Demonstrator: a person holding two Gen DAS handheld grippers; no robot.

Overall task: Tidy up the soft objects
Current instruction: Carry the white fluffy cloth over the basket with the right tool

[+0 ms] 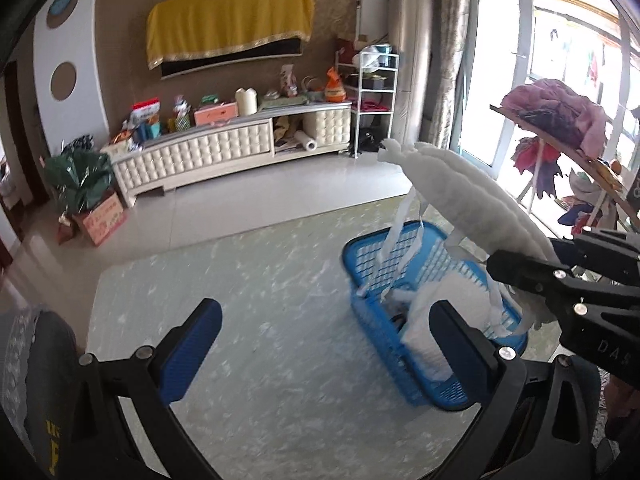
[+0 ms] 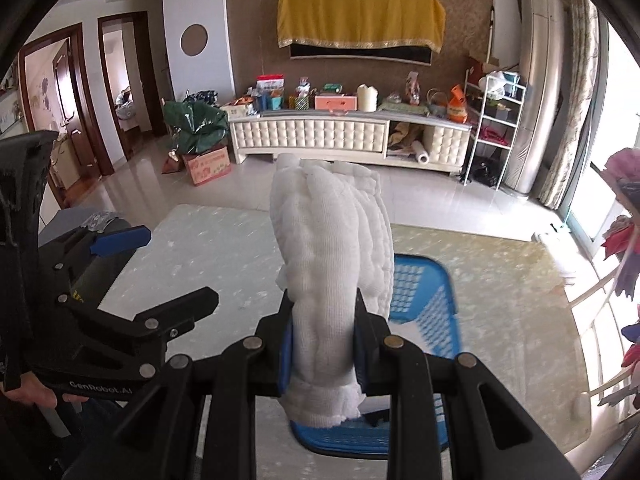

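Observation:
My right gripper (image 2: 323,344) is shut on a folded white quilted cloth (image 2: 332,248), which stands up between its blue pads and hangs above the blue plastic basket (image 2: 424,304). In the left wrist view the same cloth (image 1: 472,196) sticks out of the right gripper (image 1: 536,248), with white straps dangling into the basket (image 1: 376,264). More white cloth (image 1: 436,304) lies inside the basket. My left gripper (image 1: 324,344) is open over the pale marbled table (image 1: 240,280), left of the basket, with nothing between its fingers. It also shows at the left of the right wrist view as the left gripper (image 2: 182,264).
The basket stands on the table's right part. A drying rack with pink and purple clothes (image 1: 560,116) is close on the right by the window. Beyond the table are bare floor, a white TV cabinet (image 2: 348,136) and a cardboard box (image 2: 208,166).

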